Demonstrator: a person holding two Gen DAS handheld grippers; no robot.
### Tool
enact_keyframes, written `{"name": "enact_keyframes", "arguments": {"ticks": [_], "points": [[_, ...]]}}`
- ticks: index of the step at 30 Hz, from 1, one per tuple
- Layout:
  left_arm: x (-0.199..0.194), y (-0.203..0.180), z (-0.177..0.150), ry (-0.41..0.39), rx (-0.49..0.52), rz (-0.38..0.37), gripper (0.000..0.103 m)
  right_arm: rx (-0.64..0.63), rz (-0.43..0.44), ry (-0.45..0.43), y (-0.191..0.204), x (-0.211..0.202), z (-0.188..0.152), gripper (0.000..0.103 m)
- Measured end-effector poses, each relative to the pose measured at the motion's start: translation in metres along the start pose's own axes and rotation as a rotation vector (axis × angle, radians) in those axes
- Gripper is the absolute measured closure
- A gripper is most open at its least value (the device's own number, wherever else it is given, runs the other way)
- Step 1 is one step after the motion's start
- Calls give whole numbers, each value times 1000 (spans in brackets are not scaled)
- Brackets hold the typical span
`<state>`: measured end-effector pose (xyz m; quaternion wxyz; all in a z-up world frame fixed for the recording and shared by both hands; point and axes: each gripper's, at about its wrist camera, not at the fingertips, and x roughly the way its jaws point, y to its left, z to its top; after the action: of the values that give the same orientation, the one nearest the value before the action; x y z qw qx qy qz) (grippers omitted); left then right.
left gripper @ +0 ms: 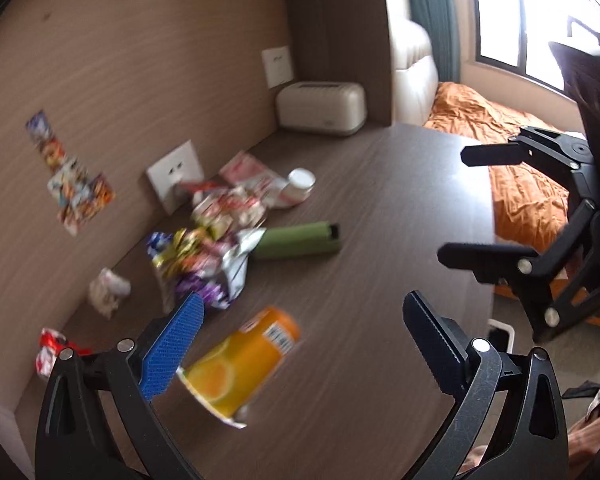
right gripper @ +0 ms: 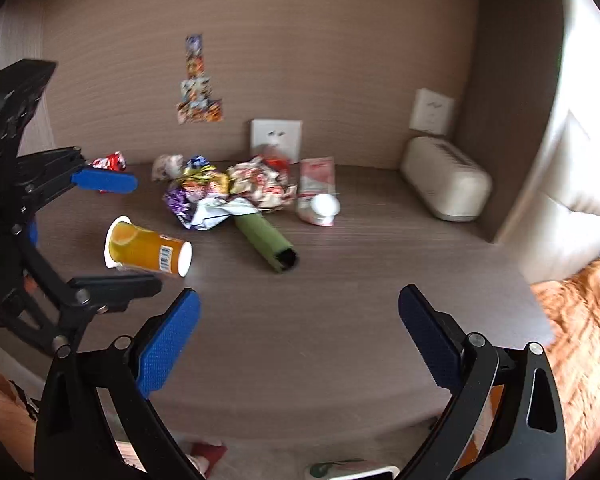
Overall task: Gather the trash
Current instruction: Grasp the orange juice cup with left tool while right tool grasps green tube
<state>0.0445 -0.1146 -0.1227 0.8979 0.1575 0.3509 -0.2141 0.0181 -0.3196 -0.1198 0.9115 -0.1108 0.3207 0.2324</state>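
An orange juice cup [left gripper: 240, 364] [right gripper: 148, 249] lies on its side on the brown desk [left gripper: 360, 280] [right gripper: 300, 320]. Behind it is a pile of crumpled wrappers [left gripper: 204, 256] [right gripper: 224, 188], a green tube [left gripper: 300, 240] [right gripper: 266, 240], a white-capped cup on its side [left gripper: 298, 186] [right gripper: 320, 208], a white paper ball [left gripper: 108, 292] [right gripper: 168, 165] and a red wrapper [left gripper: 52, 350] [right gripper: 110, 160]. My left gripper [left gripper: 304, 356] [right gripper: 128, 232] is open, the juice cup just ahead of its jaws. My right gripper [right gripper: 300, 344] [left gripper: 456, 208] is open and empty above the desk's front.
A cream toaster-like box [left gripper: 322, 108] [right gripper: 446, 178] stands at the back right corner. Wall sockets [left gripper: 176, 174] [right gripper: 276, 136] and stickers [left gripper: 72, 176] [right gripper: 198, 88] are on the back wall. An orange bed cover [left gripper: 512, 168] lies right of the desk.
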Motion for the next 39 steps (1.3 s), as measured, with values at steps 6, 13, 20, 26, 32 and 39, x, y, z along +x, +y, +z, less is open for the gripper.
{"name": "enact_keyframes", "arguments": {"ticks": [6,13,20,26,32,39], "points": [[29,31,-21,82,-3,-16,5,-44,18,61,3,57,12,4],[58,45,-33,149,25,-124,16,-64,51,141,-2,113,23,5],[71,51,-40,191,11,-204,47,-33,115,209,2,146,33,45],[75,49,-37,194,26,-194,61,-26,124,219,11,139,34,76],[65,53,-31,198,-22,-187,61,11,118,198,14,104,30,76],[32,31,-5,134,5,-190,61,65,68,146,7,52,27,76]]}}
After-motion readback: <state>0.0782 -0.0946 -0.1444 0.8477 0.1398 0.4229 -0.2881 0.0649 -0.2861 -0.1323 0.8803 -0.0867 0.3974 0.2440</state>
